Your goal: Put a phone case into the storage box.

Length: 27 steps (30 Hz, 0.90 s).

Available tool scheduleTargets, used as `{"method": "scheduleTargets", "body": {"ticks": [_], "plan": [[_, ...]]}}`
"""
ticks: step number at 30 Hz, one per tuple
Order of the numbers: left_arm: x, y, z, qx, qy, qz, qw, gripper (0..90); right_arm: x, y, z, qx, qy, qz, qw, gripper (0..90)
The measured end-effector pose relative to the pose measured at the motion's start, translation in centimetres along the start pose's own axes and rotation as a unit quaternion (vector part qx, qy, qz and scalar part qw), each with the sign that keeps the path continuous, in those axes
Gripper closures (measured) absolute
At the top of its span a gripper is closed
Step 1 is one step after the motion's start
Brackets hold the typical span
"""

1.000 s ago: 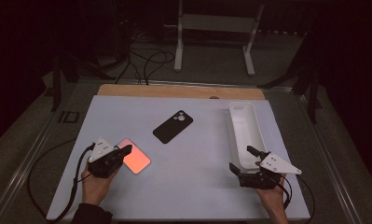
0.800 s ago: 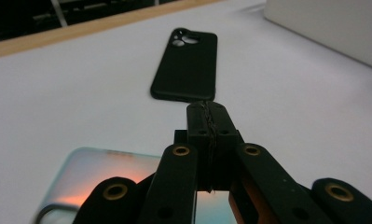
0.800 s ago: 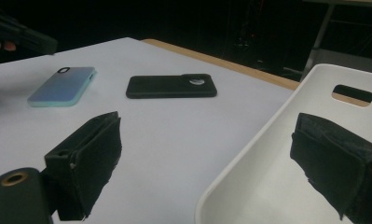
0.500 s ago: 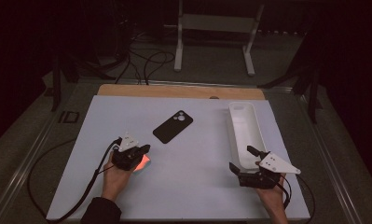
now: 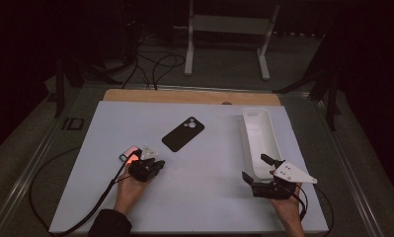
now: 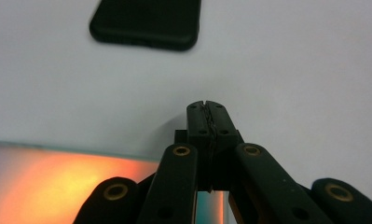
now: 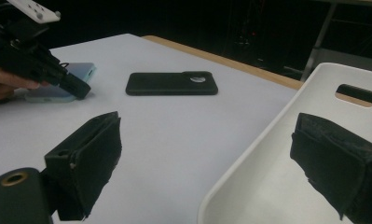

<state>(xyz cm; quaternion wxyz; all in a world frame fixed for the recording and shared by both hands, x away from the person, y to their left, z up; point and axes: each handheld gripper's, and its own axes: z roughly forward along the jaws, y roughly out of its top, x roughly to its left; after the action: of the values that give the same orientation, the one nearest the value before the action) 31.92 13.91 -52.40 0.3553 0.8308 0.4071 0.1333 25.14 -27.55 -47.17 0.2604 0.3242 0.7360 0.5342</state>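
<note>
The left claw has its ribbed black jaws pressed together with nothing between them, tips low over the matte white desk. Under it, at about 8 o'clock on the desk, lies a flat, glossy phone glowing orange. A matte black phone with rounded corners lies toward 1 o'clock from it. The right claw stands wide, straddling the rim of a smooth, oblong white plastic tray at 4 o'clock.
</note>
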Motion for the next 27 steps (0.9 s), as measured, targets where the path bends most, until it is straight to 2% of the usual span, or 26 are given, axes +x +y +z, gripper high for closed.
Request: {"method": "scheduleTargets", "body": {"ticks": [9,10,12,14,15,16,17,21,24,27], "plan": [[-0.5,-0.6,-0.9,0.011,-0.004,0.001,0.9999,90.0,0.0,0.0,0.0,0.001,-0.002,-0.006,1.0000,8.8],[-0.6,-1.4,-1.9,0.020,-0.001,-0.002,0.9998,90.0,0.0,0.0,0.0,0.001,-0.002,-0.006,1.0000,8.8],[-0.5,-2.0,-2.8,0.030,0.008,0.001,0.9995,90.0,-0.1,0.1,0.0,0.000,-0.004,-0.005,1.0000,8.8],[-0.3,-2.9,-3.9,0.032,0.015,-0.008,0.9993,90.0,-0.1,0.1,0.1,0.001,-0.002,-0.006,1.0000,8.8],[0.0,-3.5,-4.5,0.030,0.019,-0.019,0.9992,90.0,-0.1,0.1,0.1,0.001,-0.002,-0.006,1.0000,8.8],[0.0,-3.5,-4.5,0.030,0.019,-0.019,0.9992,90.0,-0.1,0.1,0.1,0.001,-0.002,-0.006,1.0000,8.8],[0.6,-4.7,-5.7,0.028,0.029,-0.037,0.9985,90.0,-0.1,0.1,0.2,0.001,-0.002,-0.007,1.0000,8.8],[1.9,-6.3,-7.4,0.023,0.048,-0.070,0.9961,90.0,0.0,0.2,0.5,0.001,0.001,-0.010,0.9999,8.8],[2.1,-6.5,-7.4,0.021,0.049,-0.072,0.9960,90.0,-0.1,0.5,0.8,0.001,0.002,-0.012,0.9999,8.8],[1.8,-6.3,-7.2,0.022,0.055,-0.065,0.9961,90.0,-0.3,0.6,1.1,-0.002,0.000,-0.011,0.9999,8.8]]}}
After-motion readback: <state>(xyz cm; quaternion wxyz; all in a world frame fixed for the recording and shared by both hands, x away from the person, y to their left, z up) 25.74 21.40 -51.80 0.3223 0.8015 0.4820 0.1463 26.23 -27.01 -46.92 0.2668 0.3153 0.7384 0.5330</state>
